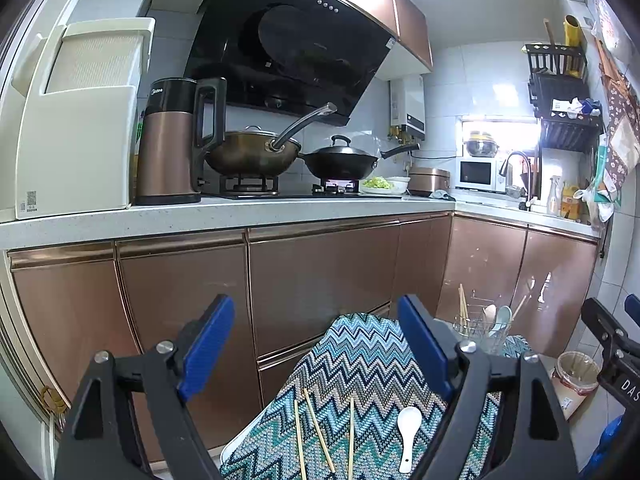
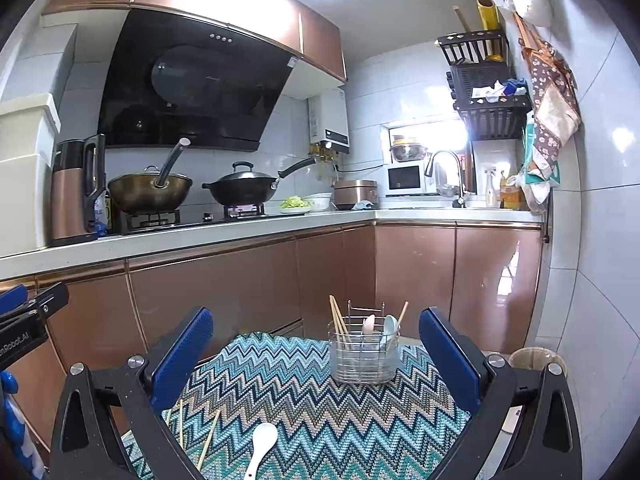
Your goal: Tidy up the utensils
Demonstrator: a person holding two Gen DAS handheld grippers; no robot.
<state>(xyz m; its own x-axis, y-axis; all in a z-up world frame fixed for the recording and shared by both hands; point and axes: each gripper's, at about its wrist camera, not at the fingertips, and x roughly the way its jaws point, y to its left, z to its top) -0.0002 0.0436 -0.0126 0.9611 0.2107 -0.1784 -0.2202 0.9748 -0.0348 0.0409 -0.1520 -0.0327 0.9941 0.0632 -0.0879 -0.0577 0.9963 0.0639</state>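
Observation:
A wire utensil holder (image 2: 364, 356) stands on the far part of a zigzag-patterned cloth (image 2: 304, 400). It holds chopsticks, a pink spoon and a pale blue spoon. Loose wooden chopsticks (image 1: 318, 428) and a white ceramic spoon (image 1: 408, 436) lie on the near part of the cloth. My left gripper (image 1: 316, 304) hovers open above the chopsticks and spoon, with nothing between its blue pads. My right gripper (image 2: 316, 314) is open too and faces the holder from a short way back. The white spoon (image 2: 262, 448) and chopsticks (image 2: 210, 436) lie below it.
Copper-coloured cabinet doors (image 1: 320, 276) stand close behind the table. A lined waste bin (image 2: 536, 360) sits on the floor to the right. The counter (image 1: 224, 210) above carries a kettle, two woks on the stove and a sink in the corner.

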